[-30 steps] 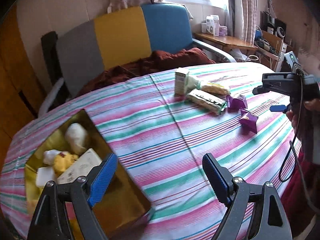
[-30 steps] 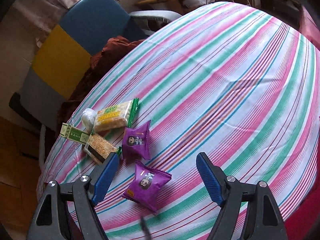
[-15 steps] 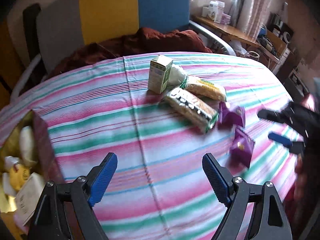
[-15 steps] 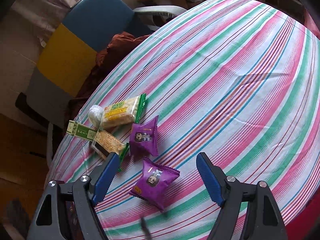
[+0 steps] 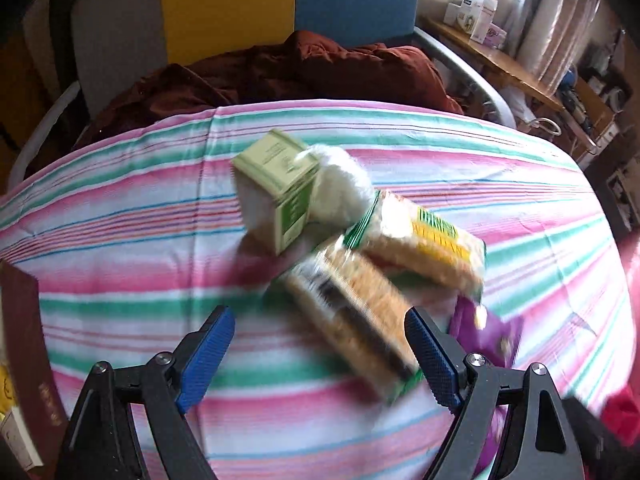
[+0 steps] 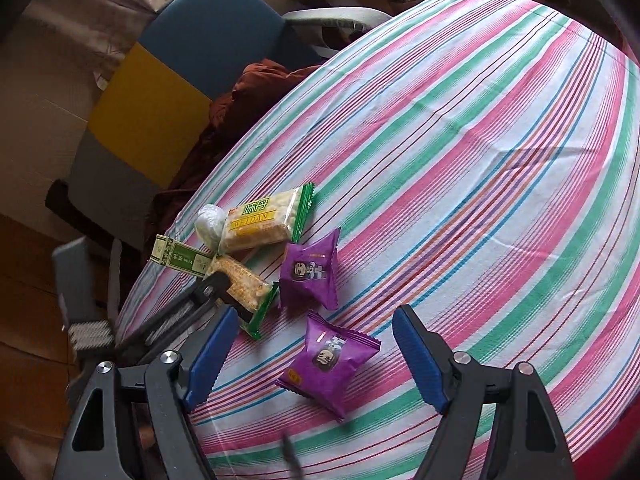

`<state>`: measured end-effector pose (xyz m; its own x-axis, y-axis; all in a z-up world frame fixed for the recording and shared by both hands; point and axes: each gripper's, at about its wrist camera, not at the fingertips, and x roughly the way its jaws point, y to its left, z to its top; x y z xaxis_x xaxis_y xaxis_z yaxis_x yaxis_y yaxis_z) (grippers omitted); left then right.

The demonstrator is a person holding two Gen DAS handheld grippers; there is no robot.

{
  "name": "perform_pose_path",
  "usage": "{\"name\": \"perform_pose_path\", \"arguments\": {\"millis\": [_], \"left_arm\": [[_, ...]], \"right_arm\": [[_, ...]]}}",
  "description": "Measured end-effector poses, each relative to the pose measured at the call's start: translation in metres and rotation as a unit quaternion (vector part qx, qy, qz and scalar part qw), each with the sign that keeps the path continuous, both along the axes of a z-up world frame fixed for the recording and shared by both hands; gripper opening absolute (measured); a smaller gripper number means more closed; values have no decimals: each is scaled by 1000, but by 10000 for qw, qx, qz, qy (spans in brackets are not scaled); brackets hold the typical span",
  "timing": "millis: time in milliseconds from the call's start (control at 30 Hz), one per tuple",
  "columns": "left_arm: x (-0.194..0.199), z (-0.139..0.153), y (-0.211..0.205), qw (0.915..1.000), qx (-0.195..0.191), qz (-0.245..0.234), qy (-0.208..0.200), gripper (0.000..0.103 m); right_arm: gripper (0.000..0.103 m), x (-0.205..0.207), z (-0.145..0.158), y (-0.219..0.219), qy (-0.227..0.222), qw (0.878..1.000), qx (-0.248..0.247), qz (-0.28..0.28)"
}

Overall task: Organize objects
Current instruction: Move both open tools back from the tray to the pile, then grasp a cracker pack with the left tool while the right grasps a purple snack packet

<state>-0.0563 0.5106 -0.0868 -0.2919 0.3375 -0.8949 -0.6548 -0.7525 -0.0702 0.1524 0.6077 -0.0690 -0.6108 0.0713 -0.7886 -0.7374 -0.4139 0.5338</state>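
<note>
With blue-padded jaws spread wide and empty, the left gripper (image 5: 316, 356) hangs over the clear-wrapped crisp rice bar (image 5: 352, 312) in the snack cluster on the striped tablecloth (image 5: 120, 280), seemingly lining up a grab, while the right gripper (image 6: 308, 356), equally open and empty, straddles a purple foil sachet (image 6: 328, 364).

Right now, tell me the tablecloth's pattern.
The tablecloth has pink, green and white stripes with thin blue lines; clearest in the right wrist view.

The left claw (image 5: 316, 354) hangs with jaws wide apart and empty over the striped cloth (image 5: 120, 240). A blurred cracker pack (image 5: 352, 312) lies between and just beyond its tips. Farther ahead stand a green carton (image 5: 276, 192) and a white ball (image 5: 340, 188), touching; a yellow-labelled pack (image 5: 424, 244) sits ahead-right. A purple pouch (image 5: 488, 332) lies behind the right finger; a brown box (image 5: 28, 340) sits far left.
</note>
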Motion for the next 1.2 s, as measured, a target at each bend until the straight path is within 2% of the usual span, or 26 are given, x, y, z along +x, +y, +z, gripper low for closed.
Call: {"name": "perform_pose_path", "arguments": {"millis": [133,200,233,400,433,533,567,600,633,767,1000,1200], "left_arm": [[-8,-16,17,9997,-204,103,-48,87],[-13,-23,15,9996,-138,151,-177,88],[-12,-23,15,9999,-109,102,-87,88],[0,-26,5,9976,-245,-607,226,83],[1,-25,0,9970,-233,-693,238,81],[1,-21,-16,9961,-185,-808,293,61],[1,-20,-21,9958,-177,-837,326,51],[1,-19,-27,9956,-156,-863,338,49],[1,-19,-33,9955,-122,-897,297,49],[23,-17,-58,9923,-138,-1109,526,49],[48,-20,-107,9901,106,-1224,681,49],[54,-24,-111,9897,279,-1184,760,49]], "right_arm": [[81,0,-1,2,7,10000,-33,-8],[81,1,-2,3,10,10000,-57,-20],[81,1,-3,3,7,10000,-67,-29],[81,0,-3,3,-20,10000,-67,-20],[81,0,-4,4,-33,10000,-68,-35],[81,-1,-5,4,-85,9999,-59,-20],[81,-3,-6,4,-121,9999,-61,16],[81,-3,-7,4,-154,9999,-61,44],[81,-4,-7,3,-192,9998,-51,-64],[81,-12,-13,0,-386,9991,-92,153],[81,-23,-24,-9,-861,9951,-120,471],[81,-24,-32,-11,-1018,9934,-258,451]]}}
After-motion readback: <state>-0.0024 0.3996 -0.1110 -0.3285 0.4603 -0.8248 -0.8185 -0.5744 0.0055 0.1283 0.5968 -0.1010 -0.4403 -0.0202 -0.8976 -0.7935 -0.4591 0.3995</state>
